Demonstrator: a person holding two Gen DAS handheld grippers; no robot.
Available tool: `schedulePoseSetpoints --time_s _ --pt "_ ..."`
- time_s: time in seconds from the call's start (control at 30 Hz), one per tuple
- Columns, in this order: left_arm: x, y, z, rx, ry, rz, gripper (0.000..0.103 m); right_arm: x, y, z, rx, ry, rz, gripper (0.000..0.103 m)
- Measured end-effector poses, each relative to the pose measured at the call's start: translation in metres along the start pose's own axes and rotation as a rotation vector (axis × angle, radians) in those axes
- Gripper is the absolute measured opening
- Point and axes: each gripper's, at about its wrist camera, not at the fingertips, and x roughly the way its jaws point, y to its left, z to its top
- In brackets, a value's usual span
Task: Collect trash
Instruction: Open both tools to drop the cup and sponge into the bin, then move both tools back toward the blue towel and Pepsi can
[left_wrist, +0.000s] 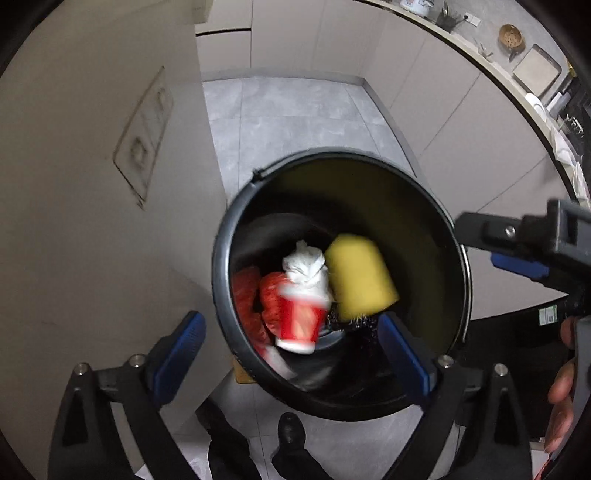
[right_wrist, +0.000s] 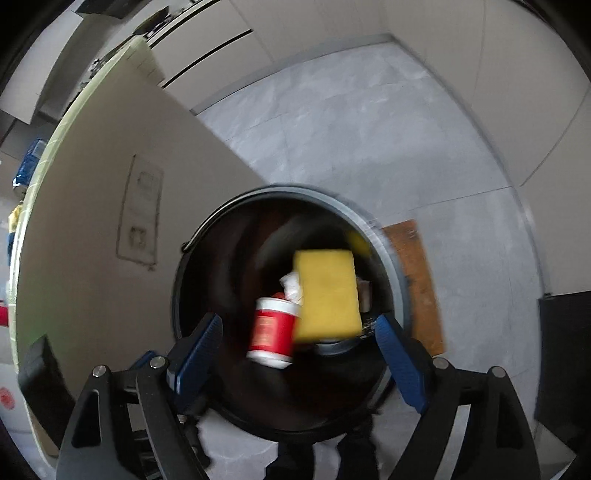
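Observation:
A black round trash bin stands on the floor below both grippers; it also shows in the right wrist view. Inside it lie a yellow sponge, a red and white paper cup, a crumpled white tissue and red mesh bags. The sponge and cup are blurred in the right wrist view. My left gripper is open and empty over the bin. My right gripper is open and empty over the bin; it shows at the right edge of the left wrist view.
A beige cabinet side with a label stands left of the bin. Grey tiled floor lies beyond. A counter with kitchen items curves at the upper right. A brown board lies right of the bin. The person's shoes are below.

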Motion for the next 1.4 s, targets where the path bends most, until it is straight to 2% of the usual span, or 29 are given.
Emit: schedulePoseSetpoints --time_s 0.23,0.47,0.67,0.97,1.2,1.4 --pt "-0.041 -0.008 0.011 0.007 -0.073 -0.027 0.095 -0.050 0.007 0.005 -0.026 -0.127 -0.072 0.087" --pt "-0.096 -0.011 0.046 -0.003 -0.204 -0.056 0.095 -0.108 0.028 0.021 -0.060 -0.247 -0.070 0.087" --pt "-0.132 0.010 0.056 -0.044 -0.287 -0.022 0.095 -0.136 0.065 0.024 -0.131 -0.298 -0.047 0.087" --pt "-0.171 0.083 0.051 -0.171 -0.373 0.076 0.095 -0.141 0.139 0.023 -0.255 -0.309 0.019 0.087" --pt "-0.199 0.177 0.043 -0.330 -0.437 0.192 0.095 -0.132 0.219 0.023 -0.371 -0.311 0.081 0.086" --pt "-0.207 0.251 0.050 -0.433 -0.461 0.252 0.096 -0.120 0.286 0.031 -0.428 -0.315 0.107 0.086"
